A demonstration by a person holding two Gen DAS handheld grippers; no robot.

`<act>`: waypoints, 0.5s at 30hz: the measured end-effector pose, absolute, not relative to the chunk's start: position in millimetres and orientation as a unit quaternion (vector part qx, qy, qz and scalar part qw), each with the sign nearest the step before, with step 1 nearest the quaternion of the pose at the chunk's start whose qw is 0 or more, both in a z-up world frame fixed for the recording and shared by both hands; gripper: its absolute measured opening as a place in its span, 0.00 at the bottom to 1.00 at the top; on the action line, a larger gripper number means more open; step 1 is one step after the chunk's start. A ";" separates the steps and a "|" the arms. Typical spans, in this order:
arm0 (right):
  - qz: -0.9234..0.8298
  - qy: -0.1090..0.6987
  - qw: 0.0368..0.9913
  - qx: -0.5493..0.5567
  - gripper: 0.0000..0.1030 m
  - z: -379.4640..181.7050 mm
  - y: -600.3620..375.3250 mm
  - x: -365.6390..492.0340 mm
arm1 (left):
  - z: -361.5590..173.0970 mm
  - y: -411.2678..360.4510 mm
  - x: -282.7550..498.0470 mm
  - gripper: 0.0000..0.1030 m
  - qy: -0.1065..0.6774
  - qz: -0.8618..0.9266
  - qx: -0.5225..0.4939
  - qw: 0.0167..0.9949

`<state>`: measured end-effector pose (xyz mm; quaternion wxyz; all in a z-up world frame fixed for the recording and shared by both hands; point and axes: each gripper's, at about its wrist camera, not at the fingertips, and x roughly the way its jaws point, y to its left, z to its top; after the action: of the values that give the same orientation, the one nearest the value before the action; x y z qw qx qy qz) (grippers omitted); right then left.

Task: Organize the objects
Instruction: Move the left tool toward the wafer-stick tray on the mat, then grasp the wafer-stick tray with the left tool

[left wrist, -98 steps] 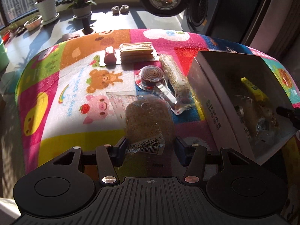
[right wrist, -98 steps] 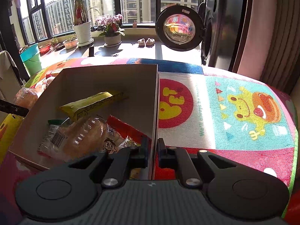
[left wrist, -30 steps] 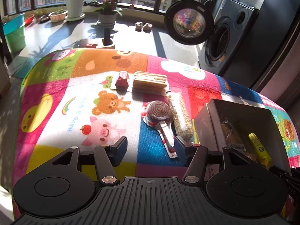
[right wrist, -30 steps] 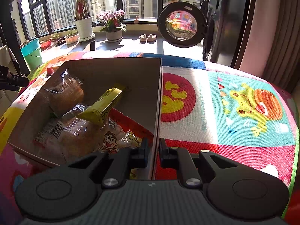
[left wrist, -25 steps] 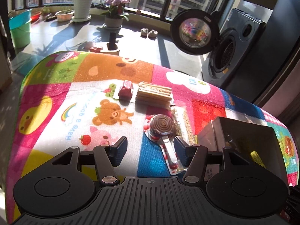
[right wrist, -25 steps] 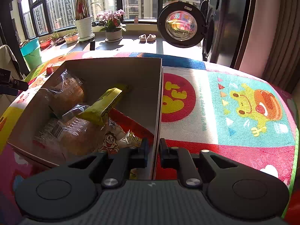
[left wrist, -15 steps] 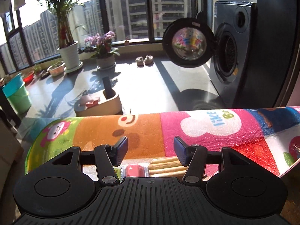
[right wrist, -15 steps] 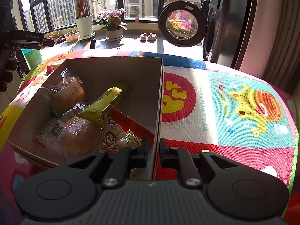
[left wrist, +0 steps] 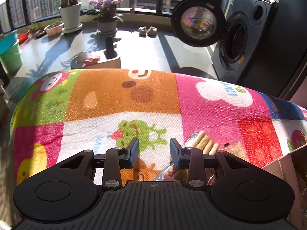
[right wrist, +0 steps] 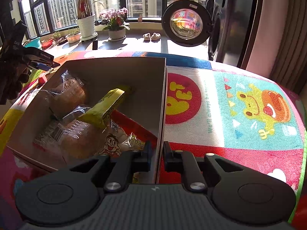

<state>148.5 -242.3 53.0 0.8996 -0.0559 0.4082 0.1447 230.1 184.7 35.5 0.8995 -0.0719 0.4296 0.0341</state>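
Note:
My right gripper (right wrist: 155,153) is shut on the right wall of the open cardboard box (right wrist: 162,103). The box holds a yellow packet (right wrist: 104,109), clear-wrapped bread (right wrist: 67,94) and a red snack bag (right wrist: 115,145). My left gripper (left wrist: 153,150) hovers over the colourful mat (left wrist: 119,95); its jaws are closing with only mat showing between them. A clear pack of wafer sticks (left wrist: 203,143) lies just past its right finger, and a grain bar (left wrist: 237,150) beside that. In the right wrist view the left gripper (right wrist: 50,63) and a gloved hand (right wrist: 11,80) are left of the box, above a small red item (right wrist: 42,79).
The box corner (left wrist: 284,161) stands at the right edge of the left wrist view. Beyond the mat's far edge the floor holds a washing machine with its door open (left wrist: 199,22), flower pots (left wrist: 106,25) and a green bucket (left wrist: 10,57).
The bread pack went from my left gripper into the box. The left gripper then swung away to the mat's far side by the wafer pack, and its jaws narrowed. The right gripper kept still.

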 end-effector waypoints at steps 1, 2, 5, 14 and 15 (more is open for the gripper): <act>0.144 0.408 0.900 -0.056 0.13 52.7 -241.7 148.4 | 35.4 184.7 223.9 0.37 0.430 0.032 -0.070 0.899; 0.143 0.408 0.900 -0.056 0.13 52.5 -241.1 148.1 | 35.3 185.3 216.1 0.36 0.430 0.030 -0.070 0.900; 0.143 0.408 0.900 -0.058 0.13 52.4 -240.4 146.8 | 36.2 186.3 194.4 0.33 0.433 0.019 -0.077 0.898; 0.140 0.409 0.900 -0.059 0.13 53.3 -239.3 144.4 | 41.5 176.8 135.3 0.31 0.455 -0.042 -0.090 0.885; 0.140 0.409 0.900 -0.059 0.13 53.4 -239.1 144.3 | 43.5 174.7 129.8 0.31 0.453 -0.047 -0.091 0.886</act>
<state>144.3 -239.1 53.4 0.8999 -0.0592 0.4088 0.1400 129.8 174.7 43.5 0.8855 -0.0911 0.4531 -0.0472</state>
